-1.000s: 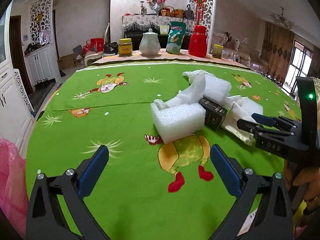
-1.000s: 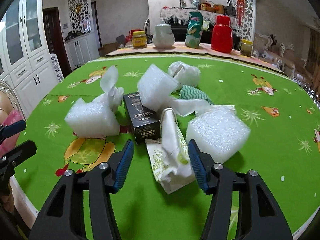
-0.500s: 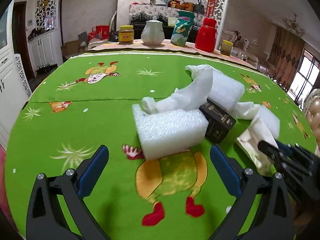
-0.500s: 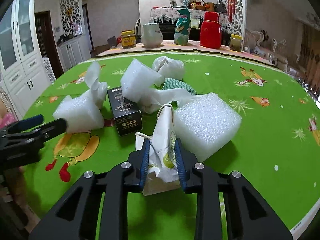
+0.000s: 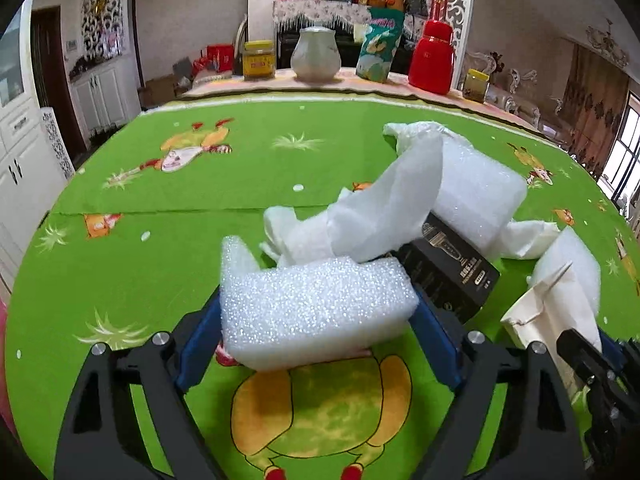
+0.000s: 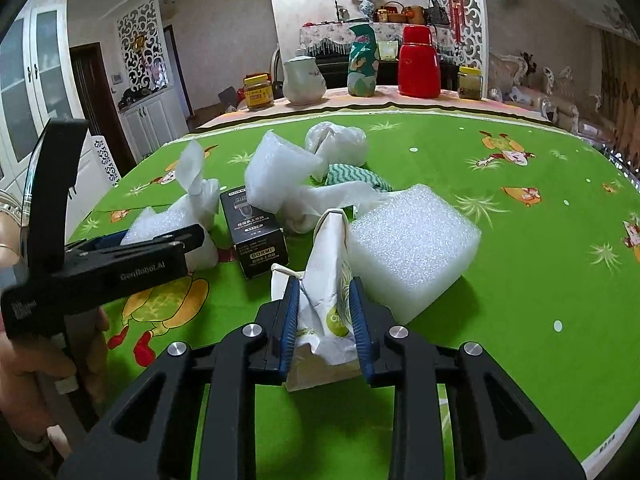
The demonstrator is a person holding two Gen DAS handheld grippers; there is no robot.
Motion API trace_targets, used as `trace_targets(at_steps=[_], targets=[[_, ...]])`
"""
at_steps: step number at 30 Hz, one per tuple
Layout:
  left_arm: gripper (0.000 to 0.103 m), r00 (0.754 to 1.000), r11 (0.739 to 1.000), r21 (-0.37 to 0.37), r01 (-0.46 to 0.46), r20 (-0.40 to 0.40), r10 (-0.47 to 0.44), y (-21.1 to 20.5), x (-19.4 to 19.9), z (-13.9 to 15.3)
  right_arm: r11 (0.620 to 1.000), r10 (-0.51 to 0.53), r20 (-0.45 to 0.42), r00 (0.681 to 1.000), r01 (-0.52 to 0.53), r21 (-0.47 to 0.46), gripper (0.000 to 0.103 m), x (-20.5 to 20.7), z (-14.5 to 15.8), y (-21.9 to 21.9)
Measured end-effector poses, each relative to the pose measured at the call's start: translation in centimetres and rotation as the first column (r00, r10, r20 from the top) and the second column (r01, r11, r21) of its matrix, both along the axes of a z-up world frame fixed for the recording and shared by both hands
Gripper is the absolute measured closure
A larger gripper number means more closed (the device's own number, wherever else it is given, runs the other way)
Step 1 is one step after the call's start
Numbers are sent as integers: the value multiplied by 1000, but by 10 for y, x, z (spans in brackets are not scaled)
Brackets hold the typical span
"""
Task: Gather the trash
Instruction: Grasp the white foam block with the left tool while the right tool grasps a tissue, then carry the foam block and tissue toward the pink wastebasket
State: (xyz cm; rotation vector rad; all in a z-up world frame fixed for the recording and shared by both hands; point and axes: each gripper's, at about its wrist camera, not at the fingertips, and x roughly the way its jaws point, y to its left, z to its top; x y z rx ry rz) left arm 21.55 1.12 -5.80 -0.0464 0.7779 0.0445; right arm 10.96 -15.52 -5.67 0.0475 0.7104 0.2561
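From your left wrist, your left hand-held gripper [image 5: 318, 334] straddles a white foam block [image 5: 316, 312] lying on the green cartoon-print surface [image 5: 160, 208]. Its jaws are closing, with the blue pads at the block's two ends; whether they press it yet you cannot tell. Crumpled white wrapping [image 5: 372, 216] lies on the block's far edge, and a black carton [image 5: 452, 276] sits just to its right.

From your right wrist, your right hand-held gripper [image 6: 326, 312] is narrow, clamped on a crumpled white paper bag [image 6: 328, 276] that stands up between the pads. A larger foam block [image 6: 412, 256] lies just right of the bag, the black carton [image 6: 256, 236] just to its left.
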Motion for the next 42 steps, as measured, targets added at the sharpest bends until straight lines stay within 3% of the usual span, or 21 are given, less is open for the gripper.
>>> trace_targets(at_steps=[13, 28, 36, 42], targets=[[21, 992, 1000, 5, 21, 126, -21, 11, -59, 20, 1000, 16, 38, 999, -15, -24, 76, -6, 3, 5], [21, 953, 998, 52, -45, 301, 27, 43, -123, 51, 996, 86, 197, 977, -85, -17, 76, -36, 22, 31], [20, 929, 995, 54, -80, 366, 55, 63, -157, 63, 986, 159, 209, 965, -164, 8, 76, -50, 29, 50], [20, 922, 995, 34, -94, 380, 74, 82, -177, 65, 978, 210, 187, 960, -207, -38, 76, -58, 29, 75]])
